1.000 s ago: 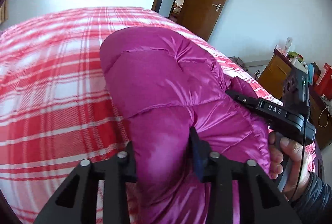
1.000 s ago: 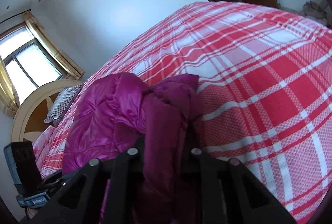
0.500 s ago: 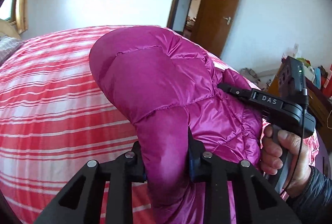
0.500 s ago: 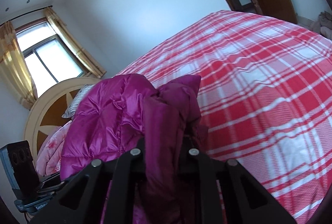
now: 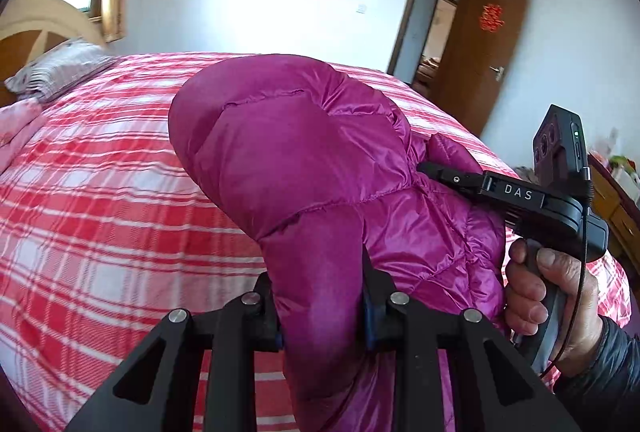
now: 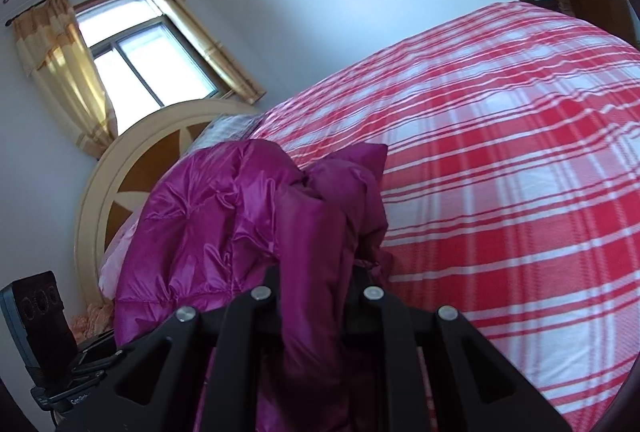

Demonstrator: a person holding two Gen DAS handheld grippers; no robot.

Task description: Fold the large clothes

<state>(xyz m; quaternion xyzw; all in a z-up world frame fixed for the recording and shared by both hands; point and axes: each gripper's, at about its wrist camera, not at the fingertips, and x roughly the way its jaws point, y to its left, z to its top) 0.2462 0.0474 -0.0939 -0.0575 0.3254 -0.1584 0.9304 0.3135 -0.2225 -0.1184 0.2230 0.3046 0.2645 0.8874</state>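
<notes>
Item: jacket — magenta, quilted, glossy down shell. Bunched and raised above the bed, draped between the two grippers, with its lower folds hanging toward the cover.

Left gripper: clamped on a thick fold of the jacket, fabric filling the gap between its fingers and spilling down below them.

Right gripper: likewise clenched on a darker, narrower fold of the jacket; the cloth runs up from the jaws and ends in a pointed corner over the bed. In the left wrist view the same right gripper shows from the side, tips buried in the quilting, body marked "DAS", held by a hand in a dark sleeve.

Bed: red-and-white plaid cover, wide and flat.

Also present — pillow, striped, at the head end beside a rounded headboard; window with yellow curtains; brown door, open, bearing a red paper ornament; wooden cabinet at far right, its contents too small to tell.
</notes>
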